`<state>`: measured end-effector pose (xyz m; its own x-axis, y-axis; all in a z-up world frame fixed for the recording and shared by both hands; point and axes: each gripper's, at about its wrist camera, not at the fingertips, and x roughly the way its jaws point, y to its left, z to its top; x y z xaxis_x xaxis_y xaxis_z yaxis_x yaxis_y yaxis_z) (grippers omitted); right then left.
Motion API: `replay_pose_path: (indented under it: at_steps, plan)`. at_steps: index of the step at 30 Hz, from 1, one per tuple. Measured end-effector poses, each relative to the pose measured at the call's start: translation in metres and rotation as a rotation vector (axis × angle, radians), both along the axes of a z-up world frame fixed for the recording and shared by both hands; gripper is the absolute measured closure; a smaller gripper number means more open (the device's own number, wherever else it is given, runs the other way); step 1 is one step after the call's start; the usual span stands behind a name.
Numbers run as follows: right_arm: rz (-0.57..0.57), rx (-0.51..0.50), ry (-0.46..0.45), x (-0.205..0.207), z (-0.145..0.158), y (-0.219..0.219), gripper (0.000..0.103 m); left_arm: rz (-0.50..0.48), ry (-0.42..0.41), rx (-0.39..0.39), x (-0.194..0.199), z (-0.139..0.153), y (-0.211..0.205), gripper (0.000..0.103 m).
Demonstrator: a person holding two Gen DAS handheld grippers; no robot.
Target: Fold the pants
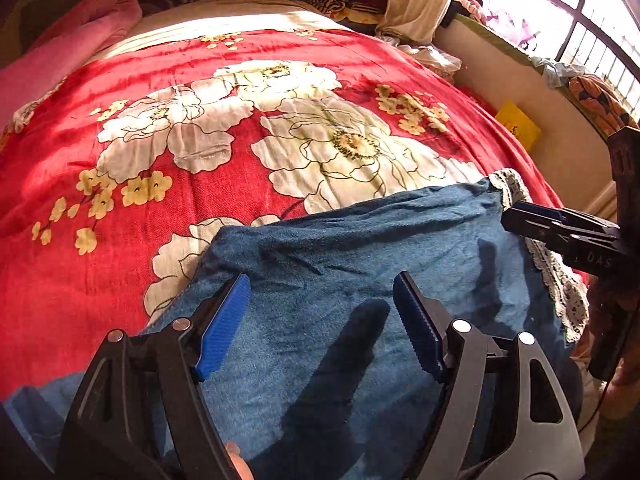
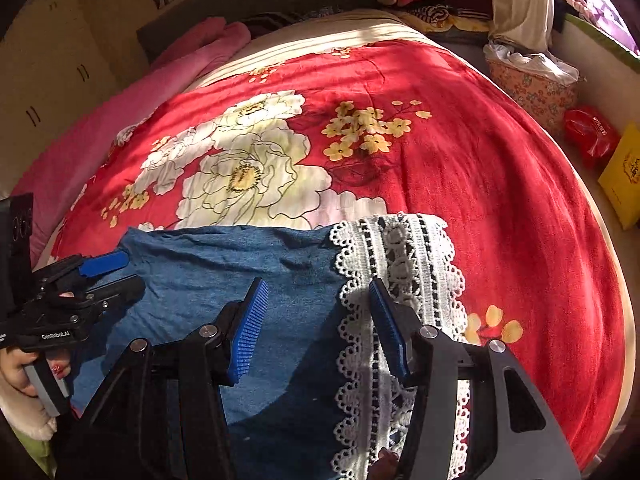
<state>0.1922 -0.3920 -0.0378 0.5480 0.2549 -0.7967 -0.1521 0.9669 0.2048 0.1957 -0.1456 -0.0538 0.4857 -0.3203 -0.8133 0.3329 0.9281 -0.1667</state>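
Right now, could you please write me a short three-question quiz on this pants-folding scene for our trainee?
1. True or false: the left gripper is clamped on the blue pants.
2. In the right wrist view, the white lace trim lies on which side of the blue cloth? A) left B) right C) it is hidden under the cloth
3. Fill in: the pants lie on a red blanket printed with large white ____.

Key:
1. False. Its jaws stand apart above the cloth, nothing pinched; the right gripper is open too.
2. B
3. flowers
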Motion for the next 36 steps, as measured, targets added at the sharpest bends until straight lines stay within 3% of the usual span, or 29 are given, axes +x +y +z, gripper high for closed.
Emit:
replay_pose_path:
  at_steps: [4,12,17,20,27,36]
  plan:
    - [-0.023,0.039,0.057,0.013,-0.021,-0.012,0.052,-0.001,0.039,0.001,0.015,-0.010,0.003,0.036]
    - [-0.016,0.006,0.053,0.015,-0.027,-0.007,0.051,0.018,0.038,-0.026,0.026,-0.013,0.001,0.036]
    - [-0.049,0.082,-0.006,-0.005,-0.003,-0.012,0.037,0.009,-0.004,-0.043,0.012,0.009,0.000,0.034]
    - [-0.057,0.124,-0.064,-0.028,0.015,-0.015,0.037,-0.005,-0.035,-0.051,0.004,0.023,-0.003,0.030]
    - [-0.104,0.096,-0.154,-0.078,0.042,-0.025,0.024,-0.042,-0.107,-0.062,-0.016,0.052,-0.018,0.023]
    - [-0.161,0.076,-0.193,-0.118,0.050,-0.036,0.014,-0.080,-0.144,-0.059,-0.031,0.070,-0.035,0.013]
